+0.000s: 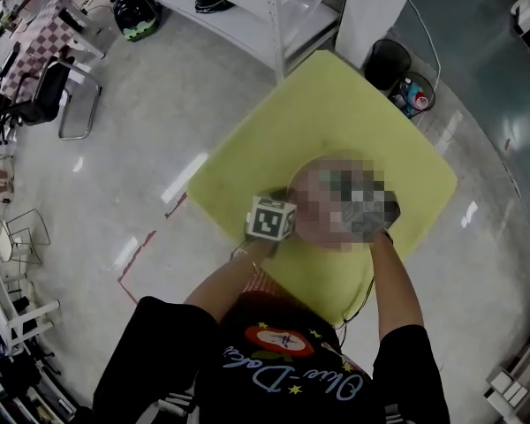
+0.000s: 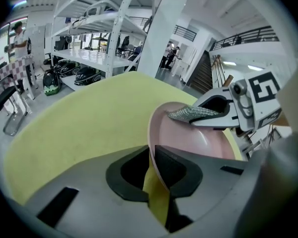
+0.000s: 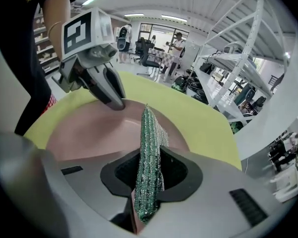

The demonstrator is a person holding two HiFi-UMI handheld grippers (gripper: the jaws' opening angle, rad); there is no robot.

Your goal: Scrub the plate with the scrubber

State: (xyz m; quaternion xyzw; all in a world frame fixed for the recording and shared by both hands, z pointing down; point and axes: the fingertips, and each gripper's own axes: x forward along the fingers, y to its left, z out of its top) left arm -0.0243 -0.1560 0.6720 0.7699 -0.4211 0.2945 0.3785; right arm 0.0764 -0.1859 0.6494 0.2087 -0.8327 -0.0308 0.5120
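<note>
A pink plate (image 2: pixel 198 145) lies tilted on the yellow table (image 1: pixel 336 122). My left gripper (image 2: pixel 151 155) is shut on the plate's near rim, and that side is lifted off the table. In the right gripper view the left gripper's fingers (image 3: pixel 111 95) clamp the plate's (image 3: pixel 84 130) far edge. My right gripper (image 3: pixel 149 167) is shut on a green glittery scrubber (image 3: pixel 150 143), which stands on edge over the plate's hollow. From the left gripper view the scrubber (image 2: pixel 193 114) rests against the plate's upper rim. In the head view a mosaic patch hides the plate; the left marker cube (image 1: pixel 271 219) shows beside it.
A white shelving rack (image 1: pixel 274 16) stands beyond the table's far corner, with two black bins (image 1: pixel 402 73) beside it. A black chair (image 1: pixel 57 91) stands at the far left on the grey floor. The table's far half (image 2: pixel 79 118) is bare.
</note>
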